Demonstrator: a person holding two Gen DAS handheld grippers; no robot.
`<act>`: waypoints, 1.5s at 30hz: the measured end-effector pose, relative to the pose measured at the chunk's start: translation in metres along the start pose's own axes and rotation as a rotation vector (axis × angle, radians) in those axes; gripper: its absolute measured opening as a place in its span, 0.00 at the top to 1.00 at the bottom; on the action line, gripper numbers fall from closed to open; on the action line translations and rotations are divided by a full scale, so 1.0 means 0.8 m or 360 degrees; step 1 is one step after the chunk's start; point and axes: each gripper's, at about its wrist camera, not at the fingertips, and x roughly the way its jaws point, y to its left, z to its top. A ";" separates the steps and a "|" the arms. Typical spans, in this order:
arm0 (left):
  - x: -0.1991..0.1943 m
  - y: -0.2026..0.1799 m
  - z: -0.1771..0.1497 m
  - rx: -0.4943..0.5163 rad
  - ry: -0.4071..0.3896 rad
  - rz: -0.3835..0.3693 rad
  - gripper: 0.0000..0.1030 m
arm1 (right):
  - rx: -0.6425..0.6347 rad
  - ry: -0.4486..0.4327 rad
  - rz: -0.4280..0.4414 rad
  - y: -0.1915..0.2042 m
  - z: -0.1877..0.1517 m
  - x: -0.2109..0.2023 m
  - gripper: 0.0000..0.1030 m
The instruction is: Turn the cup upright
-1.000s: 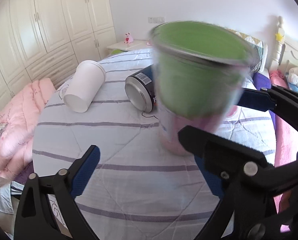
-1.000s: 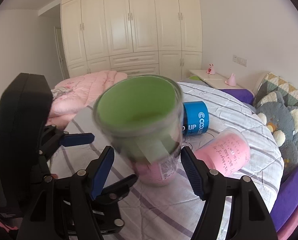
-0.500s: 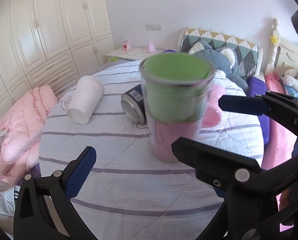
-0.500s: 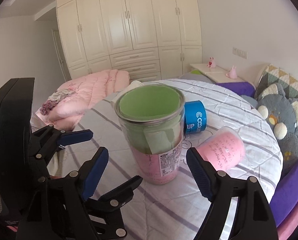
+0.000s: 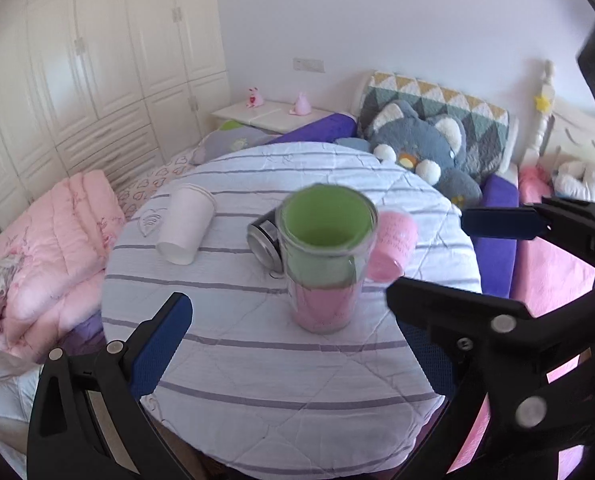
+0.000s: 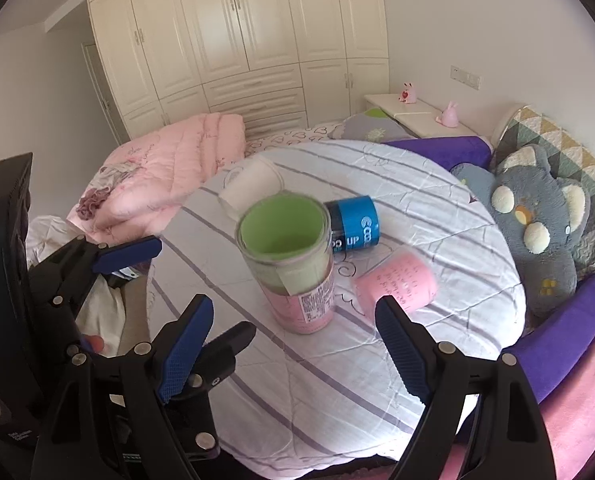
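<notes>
A clear cup with a green and pink lining (image 5: 324,264) stands upright on the round striped table (image 5: 257,368), mouth up; it also shows in the right wrist view (image 6: 287,264). My left gripper (image 5: 297,344) is open and empty, hanging above the table in front of the cup. My right gripper (image 6: 293,348) is open and empty too, above and in front of the cup. A white paper cup (image 5: 185,226), a blue can (image 6: 353,224) and a pink cup (image 6: 397,284) lie on their sides beside it.
The table sits among beds: a pink quilt (image 5: 49,256) to the left, a grey plush toy (image 6: 537,232) and a purple cushion (image 6: 561,332) to the right. White wardrobes (image 6: 237,40) line the far wall.
Both grippers have pulled back and up from the cup, which now stands free on the table and looks smaller. The jaws were open around it before.
</notes>
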 end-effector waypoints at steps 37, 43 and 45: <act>-0.055 0.022 0.046 -0.0138 -0.0135 0.0264 0.00 | 0.0269 -0.0146 -0.0199 -0.036 0.027 -0.061 0.18; -0.053 0.027 0.042 -0.0211 -0.0092 0.0226 0.00 | 0.0239 -0.0121 -0.0277 -0.032 0.025 -0.056 0.18; -0.051 0.028 0.041 -0.0223 -0.0085 0.0231 0.00 | 0.0240 -0.0106 -0.0276 -0.031 0.023 -0.053 0.18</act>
